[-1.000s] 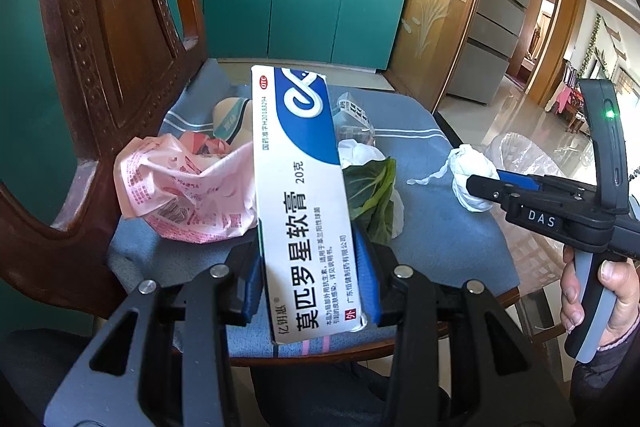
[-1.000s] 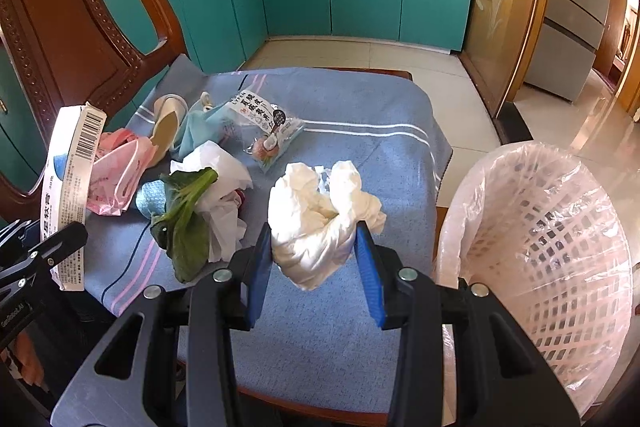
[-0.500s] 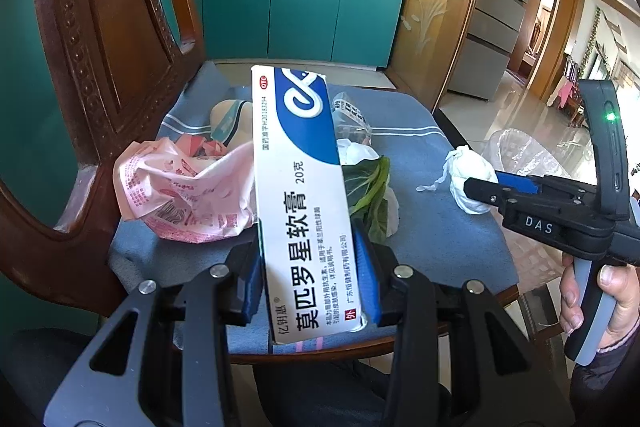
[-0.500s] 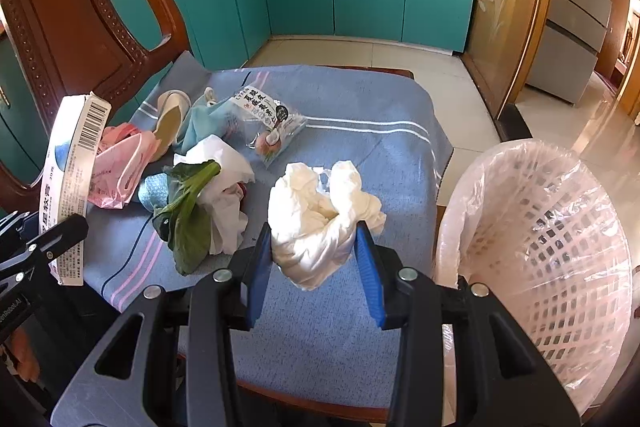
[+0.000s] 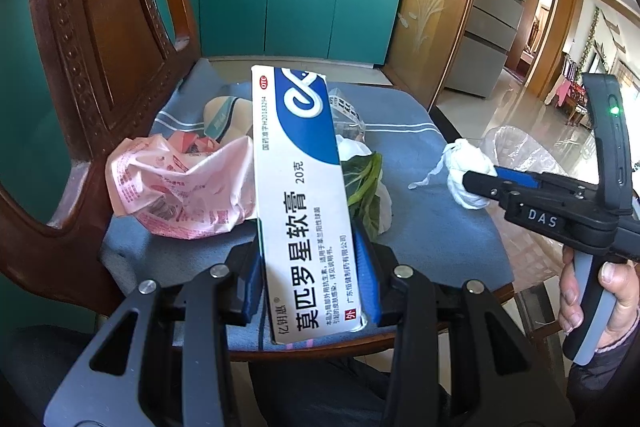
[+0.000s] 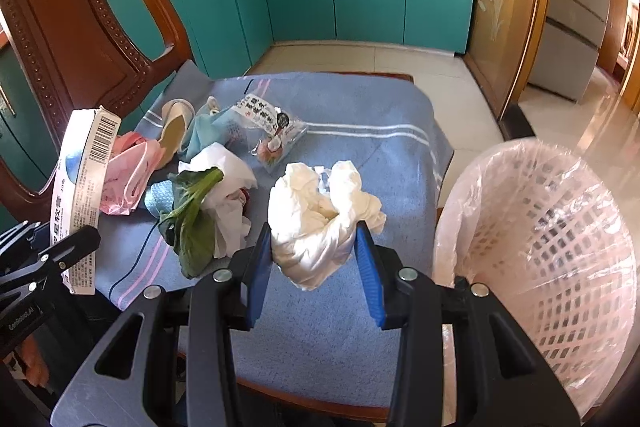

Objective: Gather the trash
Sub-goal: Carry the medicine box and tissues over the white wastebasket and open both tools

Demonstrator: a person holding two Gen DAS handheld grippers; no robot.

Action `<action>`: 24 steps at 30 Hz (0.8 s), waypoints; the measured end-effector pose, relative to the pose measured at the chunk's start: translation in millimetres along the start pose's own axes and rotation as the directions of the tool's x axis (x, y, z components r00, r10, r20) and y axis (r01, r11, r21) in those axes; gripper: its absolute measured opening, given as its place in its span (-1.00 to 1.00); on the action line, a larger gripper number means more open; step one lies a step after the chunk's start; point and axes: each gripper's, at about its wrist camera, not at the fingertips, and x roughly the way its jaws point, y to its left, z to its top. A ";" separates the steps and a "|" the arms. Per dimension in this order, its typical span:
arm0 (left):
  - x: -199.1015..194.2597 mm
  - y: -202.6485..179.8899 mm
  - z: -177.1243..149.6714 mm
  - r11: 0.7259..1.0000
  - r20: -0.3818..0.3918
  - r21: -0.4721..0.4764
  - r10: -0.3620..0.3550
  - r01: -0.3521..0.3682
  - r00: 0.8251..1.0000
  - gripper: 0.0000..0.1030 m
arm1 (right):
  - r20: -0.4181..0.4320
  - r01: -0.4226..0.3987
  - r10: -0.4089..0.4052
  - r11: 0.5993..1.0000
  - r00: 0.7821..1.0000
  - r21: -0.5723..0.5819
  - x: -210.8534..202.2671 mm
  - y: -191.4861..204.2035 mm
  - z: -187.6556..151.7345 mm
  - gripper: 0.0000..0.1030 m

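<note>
Left hand-held gripper [image 5: 310, 279] clamps the long white-and-blue cardboard medicine box [image 5: 304, 195] by its lower end; right hand-held gripper [image 6: 316, 267] pinches the crumpled white plastic bag [image 6: 320, 215] w/ pads at both sides. Pink lattice bin w/ clear liner [image 6: 540, 227] sits just right of the right one; best to swing over its rim before letting go; keep the box level, it's top-heavy.

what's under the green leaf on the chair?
The green leaf lies over crumpled white paper and a light-blue cloth, all on the blue seat cover. Anything directly beneath is hidden.
</note>
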 end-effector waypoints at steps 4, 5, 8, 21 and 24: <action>-5.1 -0.7 5.2 1.000 0.014 -0.003 -0.017 0.017 1.000 -0.21 | 0.031 -0.016 0.016 1.000 0.999 0.008 -11.7 -3.6 2.7 -0.21; -6.3 -1.4 6.6 1.000 0.017 -0.004 -0.023 0.023 1.000 -0.21 | 0.048 -0.024 0.024 1.000 0.999 0.014 -18.0 -6.5 4.3 -0.21; -9.8 -6.3 13.9 0.999 0.034 0.003 -0.038 0.038 0.999 -0.21 | 0.104 -0.034 0.029 0.998 0.994 0.046 -39.7 -19.7 9.8 -0.21; 8.6 -118.5 57.6 0.949 0.027 0.189 -0.264 0.254 0.964 -0.21 | 0.212 0.151 -0.201 0.961 0.956 0.232 -120.5 -129.6 -13.3 -0.21; 31.1 -163.7 60.6 0.905 -0.040 0.235 -0.354 0.354 0.934 -0.21 | 0.184 0.208 -0.272 0.929 0.945 0.305 -129.5 -160.8 -31.2 -0.21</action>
